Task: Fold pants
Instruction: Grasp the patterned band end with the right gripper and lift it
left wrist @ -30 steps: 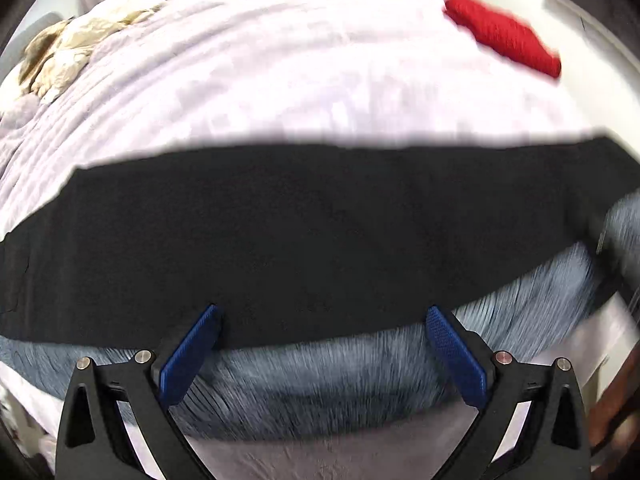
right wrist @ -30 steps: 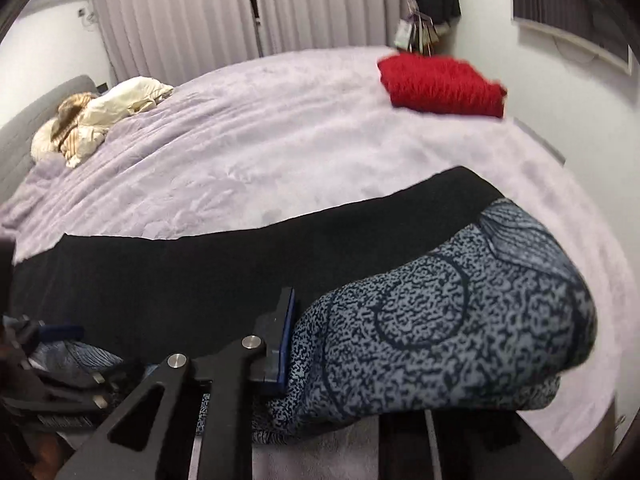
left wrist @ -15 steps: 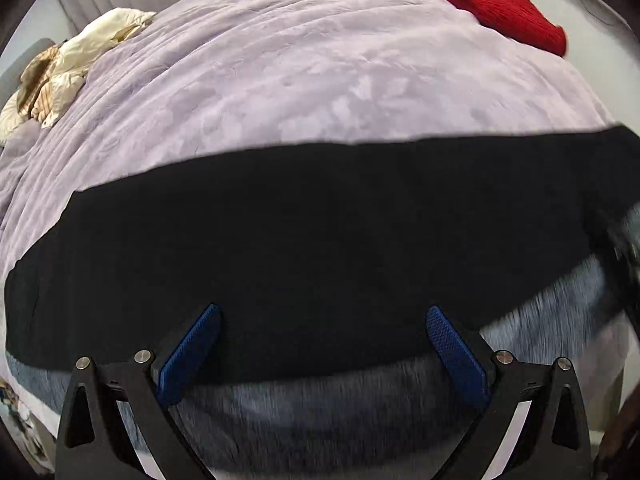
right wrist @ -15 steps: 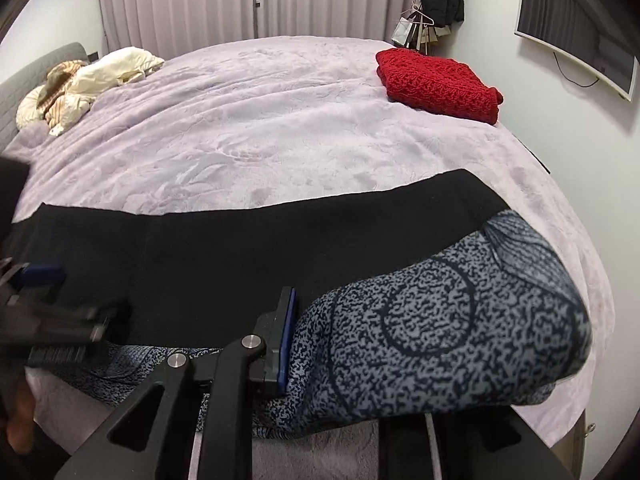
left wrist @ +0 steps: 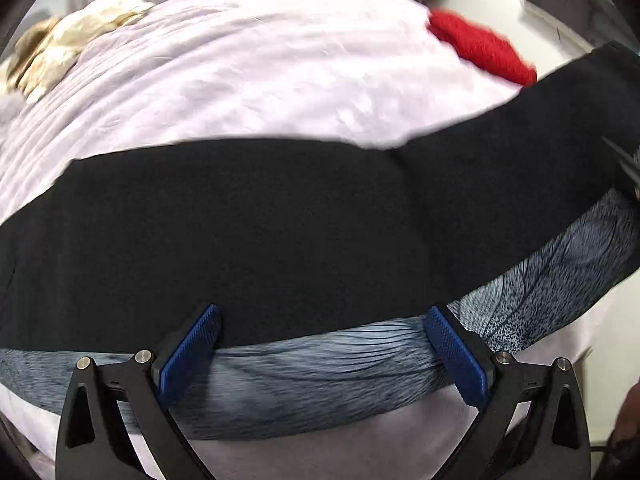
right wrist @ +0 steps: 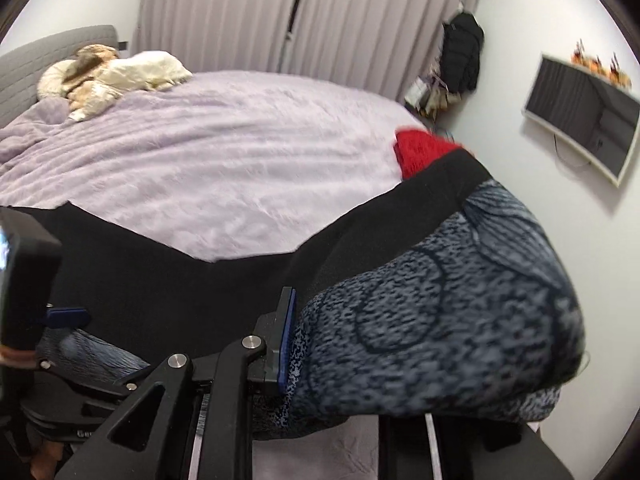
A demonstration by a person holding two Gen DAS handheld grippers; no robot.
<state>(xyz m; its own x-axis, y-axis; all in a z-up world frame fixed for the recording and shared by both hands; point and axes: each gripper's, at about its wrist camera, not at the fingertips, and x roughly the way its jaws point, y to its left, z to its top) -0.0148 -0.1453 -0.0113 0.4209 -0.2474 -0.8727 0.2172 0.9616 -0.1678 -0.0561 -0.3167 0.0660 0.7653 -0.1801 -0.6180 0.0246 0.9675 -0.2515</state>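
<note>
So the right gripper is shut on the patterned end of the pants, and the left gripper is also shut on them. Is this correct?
Not quite. The right gripper is shut on the pants, but the left gripper is open: the left wrist view shows its blue pads wide apart over the cloth.

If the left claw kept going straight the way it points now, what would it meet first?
Most likely the pants: the open left claw points down at their black side, lying on the lilac bedspread. Depth is hard to judge.
</note>
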